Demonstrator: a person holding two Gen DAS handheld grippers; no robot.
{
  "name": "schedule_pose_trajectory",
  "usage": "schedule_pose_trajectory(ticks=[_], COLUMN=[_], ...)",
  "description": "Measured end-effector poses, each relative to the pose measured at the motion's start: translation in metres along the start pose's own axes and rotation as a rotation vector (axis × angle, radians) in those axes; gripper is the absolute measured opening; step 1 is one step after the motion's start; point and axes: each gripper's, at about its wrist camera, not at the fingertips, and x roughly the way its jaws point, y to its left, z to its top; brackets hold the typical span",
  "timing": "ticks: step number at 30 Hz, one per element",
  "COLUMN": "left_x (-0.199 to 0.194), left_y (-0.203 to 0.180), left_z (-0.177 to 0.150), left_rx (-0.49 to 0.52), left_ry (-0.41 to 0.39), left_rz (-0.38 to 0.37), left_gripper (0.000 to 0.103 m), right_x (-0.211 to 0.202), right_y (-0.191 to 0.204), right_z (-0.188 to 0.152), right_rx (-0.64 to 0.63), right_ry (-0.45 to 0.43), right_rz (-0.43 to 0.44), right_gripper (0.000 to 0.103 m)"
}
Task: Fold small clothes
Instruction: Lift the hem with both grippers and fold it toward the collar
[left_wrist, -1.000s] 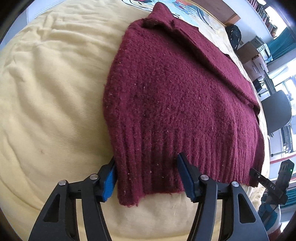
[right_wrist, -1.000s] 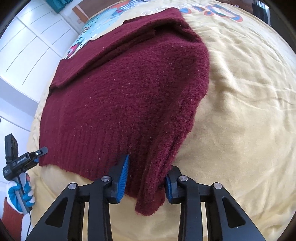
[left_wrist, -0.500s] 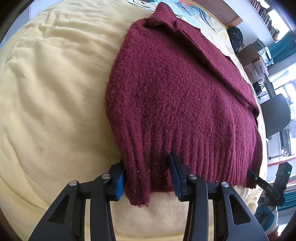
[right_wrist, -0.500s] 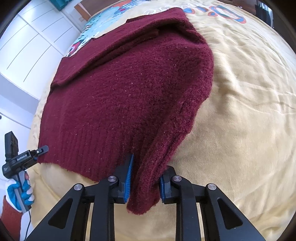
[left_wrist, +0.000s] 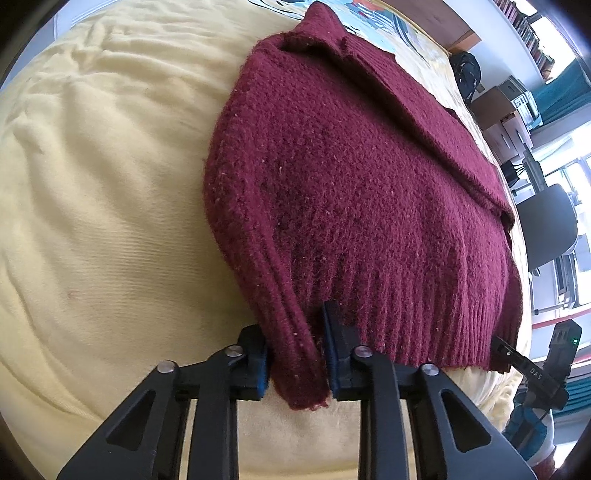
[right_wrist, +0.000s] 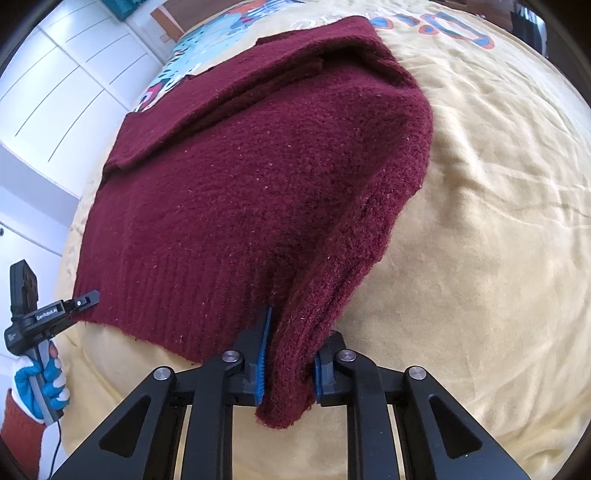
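Observation:
A maroon knit sweater (left_wrist: 351, 184) lies on a pale yellow bedspread (left_wrist: 92, 184), sleeves folded across its far part. My left gripper (left_wrist: 297, 354) is shut on the sweater's near left hem corner, which bunches between the blue pads. My right gripper (right_wrist: 288, 358) is shut on the near right hem corner of the sweater (right_wrist: 258, 184), the fabric pinched and slightly lifted. Each gripper shows at the edge of the other's view: the right one in the left wrist view (left_wrist: 535, 373), the left one in the right wrist view (right_wrist: 48, 314).
The bedspread (right_wrist: 480, 221) has a colourful print at its far end (right_wrist: 199, 51). White cupboards (right_wrist: 55, 92) stand on the left of the right wrist view. A dark chair (left_wrist: 550, 225), boxes and a window are to the right of the left wrist view.
Both grippers closed on the sweater's hem corners, jaws going from wide apart to pinching the fabric. The corners now bunch up and lift slightly.

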Motion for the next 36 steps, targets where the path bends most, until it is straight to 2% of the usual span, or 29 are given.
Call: schedule_pose_trajectory(ticks=[5,21,36], left_x=[-0.004,-0.027,-0.063], left_y=[0.0,-0.003,-0.015], left_z=[0.0,0.008,0.039], left_rx=[0.005,0.016,0.031], left_ry=[-0.006,-0.054,-0.139], left_rz=[0.007,-0.017,-0.097], left_gripper=[0.012,0.01,0.01], right_x=[-0.002,-0.028,-0.07], right_y=[0.0,-0.007,-0.007], right_z=[0.001,0.005,0.048], right_rx=[-0.006,-0.019,-0.039], right_ry=[-0.007,-0.051,-0.129], right_rz=[0.005,0.045,0.097], right_gripper=[0.014,0.012,0.011])
